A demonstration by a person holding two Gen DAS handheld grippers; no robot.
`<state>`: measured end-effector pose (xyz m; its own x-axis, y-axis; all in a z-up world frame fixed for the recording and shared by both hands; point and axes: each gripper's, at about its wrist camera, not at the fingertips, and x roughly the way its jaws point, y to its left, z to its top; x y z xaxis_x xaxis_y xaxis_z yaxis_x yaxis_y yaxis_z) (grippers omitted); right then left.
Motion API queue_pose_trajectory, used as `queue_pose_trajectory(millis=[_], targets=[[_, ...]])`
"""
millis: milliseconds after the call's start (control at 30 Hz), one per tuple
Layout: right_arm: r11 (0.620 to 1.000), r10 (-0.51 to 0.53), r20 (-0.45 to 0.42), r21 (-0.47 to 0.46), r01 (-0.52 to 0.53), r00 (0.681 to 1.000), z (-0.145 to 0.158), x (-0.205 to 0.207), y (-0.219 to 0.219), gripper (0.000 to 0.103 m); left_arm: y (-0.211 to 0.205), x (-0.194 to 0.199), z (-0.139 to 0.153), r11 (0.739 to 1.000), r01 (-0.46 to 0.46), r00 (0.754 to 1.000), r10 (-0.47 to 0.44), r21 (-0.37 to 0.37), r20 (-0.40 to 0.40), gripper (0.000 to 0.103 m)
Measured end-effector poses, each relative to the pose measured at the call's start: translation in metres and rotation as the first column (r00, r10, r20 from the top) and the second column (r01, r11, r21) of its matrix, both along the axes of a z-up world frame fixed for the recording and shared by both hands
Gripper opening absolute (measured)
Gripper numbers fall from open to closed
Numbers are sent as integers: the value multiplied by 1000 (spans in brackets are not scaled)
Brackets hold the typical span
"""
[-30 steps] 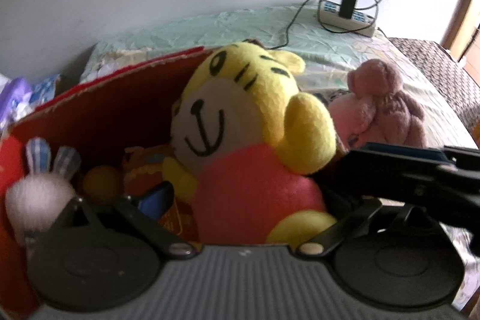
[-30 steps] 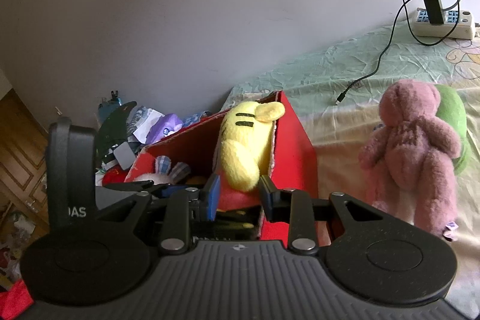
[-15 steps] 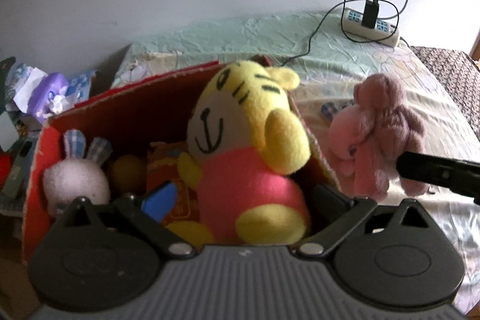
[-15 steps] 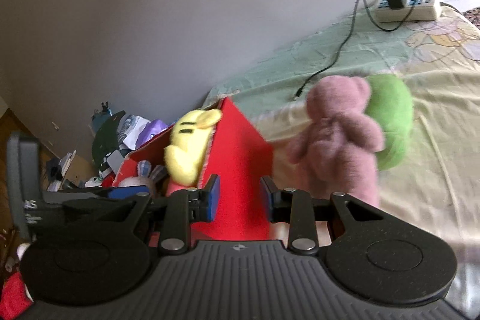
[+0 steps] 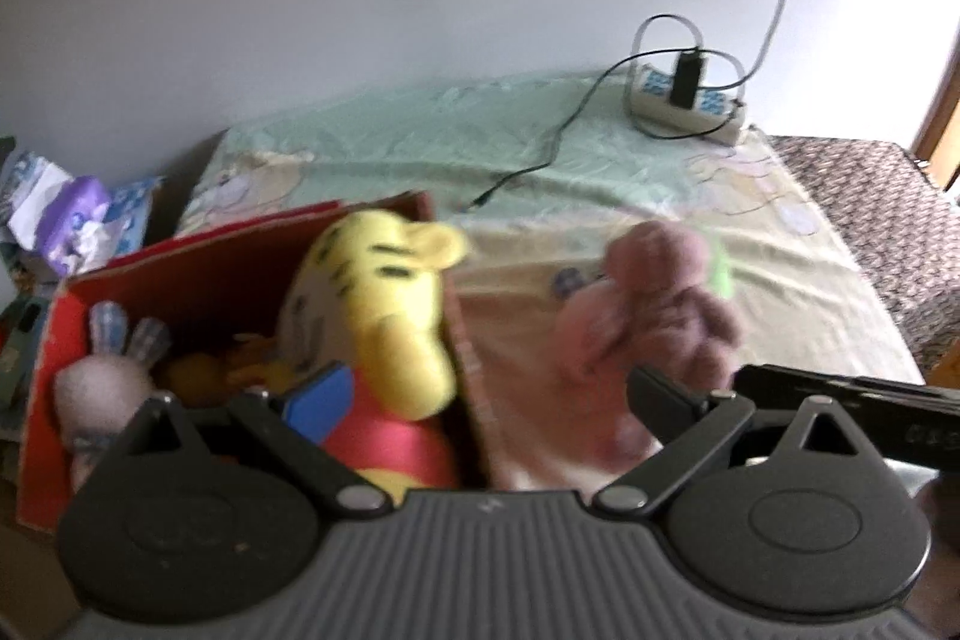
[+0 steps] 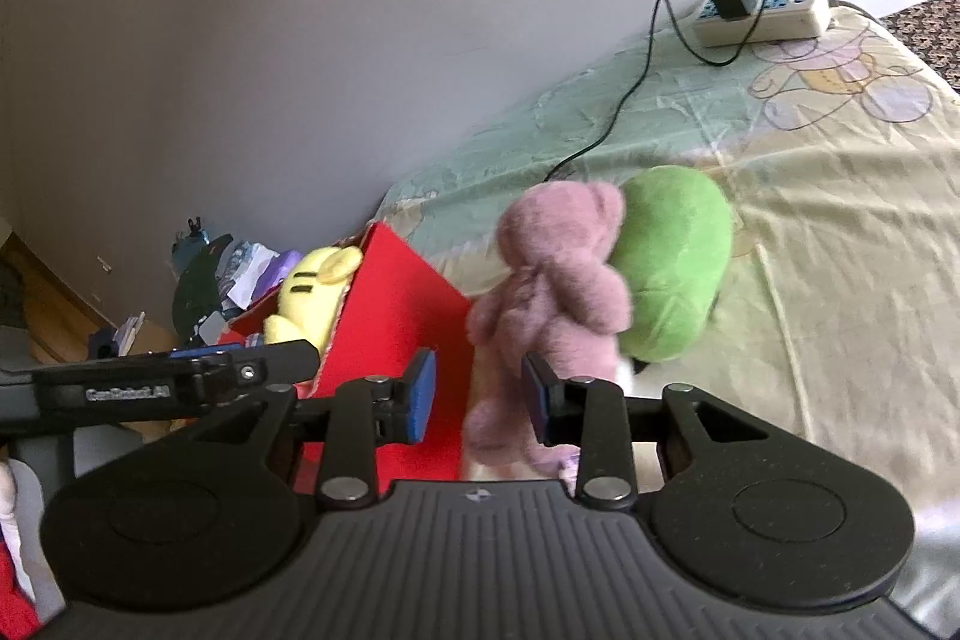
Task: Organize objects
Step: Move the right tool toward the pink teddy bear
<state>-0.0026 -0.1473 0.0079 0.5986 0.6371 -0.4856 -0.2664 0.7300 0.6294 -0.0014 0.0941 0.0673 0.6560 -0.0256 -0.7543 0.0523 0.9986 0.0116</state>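
Item: my right gripper [image 6: 477,403], jaws opening beside the pink bear's [image 6: 555,274] leg, unclamped; my left gripper [image 5: 480,394], jaws apart, over red box [image 5: 54,340] with yellow tiger [image 5: 384,304].

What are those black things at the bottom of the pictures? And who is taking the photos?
Those black things are two grabbers, each with two fingers, and a person holds one in each hand. A small camera rides on each, so each picture looks out along one grabber's fingers. The left gripper is open and holds nothing. In front of it, a red box holds a yellow tiger toy and a white bunny. The right gripper is opening its jaws toward a pink teddy, which leans on a green plush on the bed.
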Motion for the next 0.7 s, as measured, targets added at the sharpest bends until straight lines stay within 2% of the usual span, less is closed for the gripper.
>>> queue_pose_trajectory(millis=[167,400,533,700], targets=[[999,-29,-26,15,30,999,-7,9,-22,39,-31,1,-1,997,73,997,-73,-7,18,95],[998,-54,-40,35,55,998,-11,26,-44,43,-65,14,-15,981,183,983,-184,-56,-9,94],[997,-51,-41,49,53,998,-13,38,-49,44,-78,28,-32,976,204,977,-208,-71,-50,95],[998,2,-41,55,0,999,-18,53,-39,44,-79,41,-56,979,195,973,-201,-67,-109,96]])
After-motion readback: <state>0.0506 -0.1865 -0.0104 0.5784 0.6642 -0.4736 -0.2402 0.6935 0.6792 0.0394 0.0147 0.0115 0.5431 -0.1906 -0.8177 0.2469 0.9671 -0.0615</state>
